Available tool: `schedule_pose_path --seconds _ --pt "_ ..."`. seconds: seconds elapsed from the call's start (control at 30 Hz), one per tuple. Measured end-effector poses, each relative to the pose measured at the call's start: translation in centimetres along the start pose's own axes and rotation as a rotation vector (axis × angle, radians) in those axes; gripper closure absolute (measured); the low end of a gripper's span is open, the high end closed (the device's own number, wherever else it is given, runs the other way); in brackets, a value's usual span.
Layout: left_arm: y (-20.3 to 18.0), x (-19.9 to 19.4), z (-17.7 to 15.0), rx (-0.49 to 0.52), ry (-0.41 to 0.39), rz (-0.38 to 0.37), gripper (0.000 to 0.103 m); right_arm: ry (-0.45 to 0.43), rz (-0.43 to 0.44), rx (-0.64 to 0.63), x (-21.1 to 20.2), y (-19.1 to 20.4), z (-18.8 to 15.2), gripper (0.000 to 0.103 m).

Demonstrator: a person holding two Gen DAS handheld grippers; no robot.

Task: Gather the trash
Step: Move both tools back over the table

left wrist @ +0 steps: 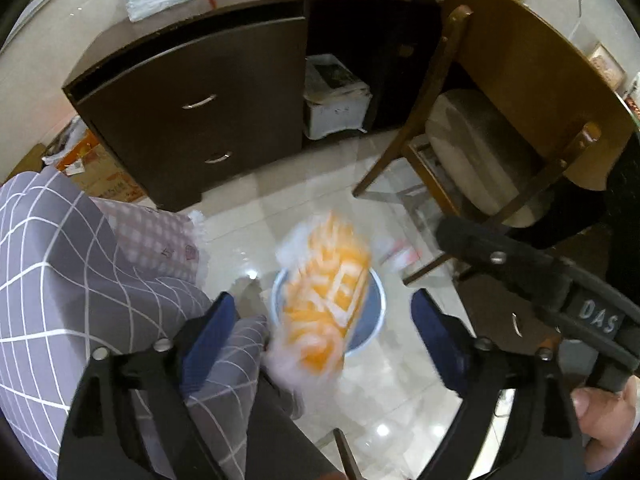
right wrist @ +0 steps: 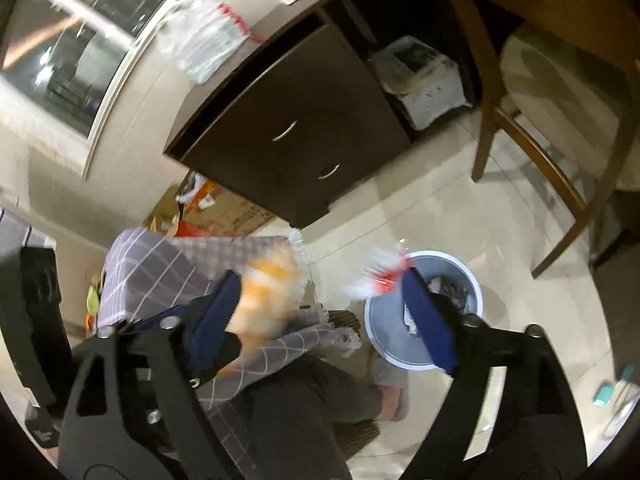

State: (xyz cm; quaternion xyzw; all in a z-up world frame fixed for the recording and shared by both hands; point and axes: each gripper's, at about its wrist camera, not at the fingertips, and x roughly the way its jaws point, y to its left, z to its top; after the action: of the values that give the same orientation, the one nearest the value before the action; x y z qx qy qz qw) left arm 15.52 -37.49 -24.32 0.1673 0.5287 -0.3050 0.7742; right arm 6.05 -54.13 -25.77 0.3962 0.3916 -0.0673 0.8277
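An orange and white plastic wrapper (left wrist: 326, 300), blurred by motion, is in the air between the open fingers of my left gripper (left wrist: 324, 324), over a grey-blue waste bin (left wrist: 370, 328) on the floor. No finger touches it. In the right wrist view my right gripper (right wrist: 322, 304) is open; a blurred red and white wrapper (right wrist: 380, 274) is at its right fingertip above the bin (right wrist: 476, 280), which holds some trash. The orange wrapper (right wrist: 266, 292) shows blurred by the right gripper's left finger.
A dark cabinet with drawers (left wrist: 200, 120) stands behind. A wooden chair (left wrist: 480, 152) with a cushion is at the right. A grey checked bedcover (left wrist: 60, 264) is at the left, with cardboard boxes (left wrist: 100, 172) beyond it. The person's leg and slipper (right wrist: 392, 396) are below.
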Motion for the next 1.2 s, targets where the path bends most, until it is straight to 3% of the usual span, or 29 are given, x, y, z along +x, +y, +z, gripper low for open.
schedule_pose_path --seconds 0.1,0.43,0.67,0.83,1.2 --pt "0.8 -0.4 -0.2 -0.011 0.000 0.017 0.015 -0.021 -0.015 0.010 -1.0 -0.2 0.0 0.009" --pt "4.1 -7.7 -1.7 -0.066 -0.163 0.045 0.012 -0.099 -0.050 -0.068 -4.3 3.5 0.3 0.006" --pt "8.2 -14.2 -4.2 -0.136 -0.301 0.089 0.012 -0.146 -0.042 -0.237 -6.3 11.4 -0.4 0.006" --pt "12.0 -18.2 -7.1 -0.190 -0.375 0.160 0.012 -0.138 -0.007 -0.395 -5.8 18.8 -2.5 0.006" --pt "22.2 -22.7 -16.3 -0.407 -0.415 0.302 0.012 -0.022 0.103 -0.688 -1.0 32.0 -9.4 0.006"
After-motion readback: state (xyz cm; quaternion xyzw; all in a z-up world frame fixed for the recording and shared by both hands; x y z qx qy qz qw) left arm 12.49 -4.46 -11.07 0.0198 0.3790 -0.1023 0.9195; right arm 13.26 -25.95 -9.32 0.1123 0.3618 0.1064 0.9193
